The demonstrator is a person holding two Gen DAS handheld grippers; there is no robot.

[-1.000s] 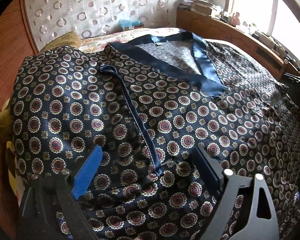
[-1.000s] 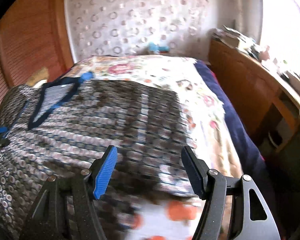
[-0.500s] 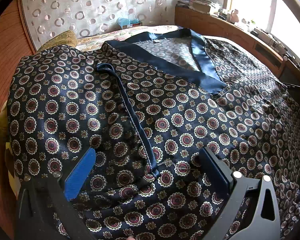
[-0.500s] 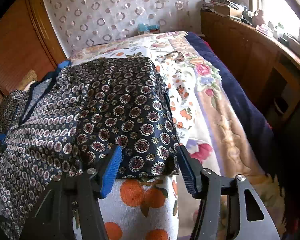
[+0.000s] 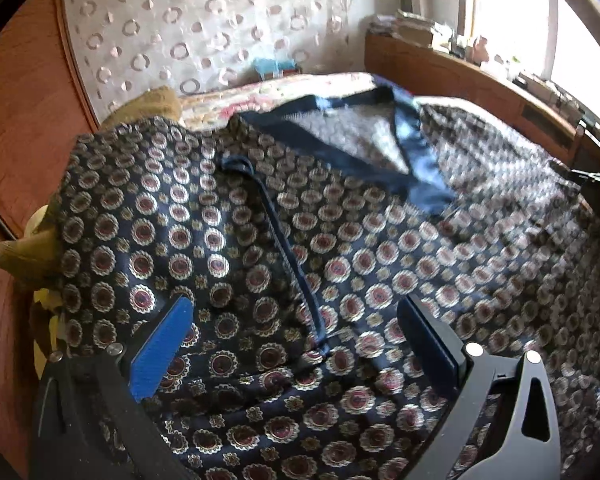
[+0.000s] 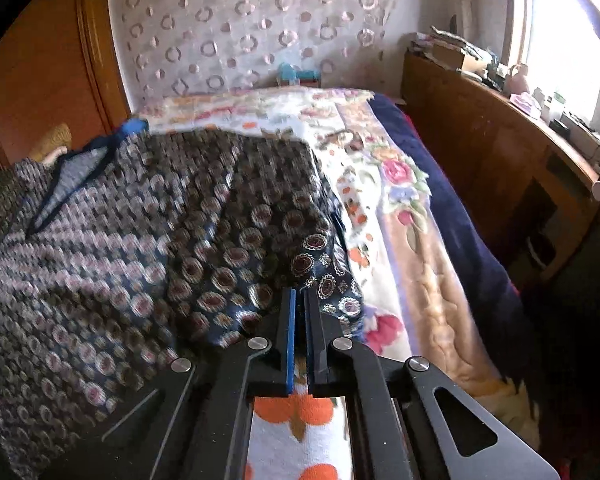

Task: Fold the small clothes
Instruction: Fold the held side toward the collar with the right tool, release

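Right gripper [image 6: 299, 300] pinching patterned shirt [image 6: 228, 248] hem, left gripper [image 5: 296, 330] spread wide above it

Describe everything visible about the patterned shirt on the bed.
The shirt is dark navy, printed all over with round red-and-cream medallions, and looks like a thin, silky fabric. It has a plain blue V-neck band and a blue-edged seam running down its front. It lies spread front-up on the floral blanket, slightly rumpled. The right tool is shut on its right edge, where the cloth bunches up. The left tool is open above the lower front; contact cannot be told.
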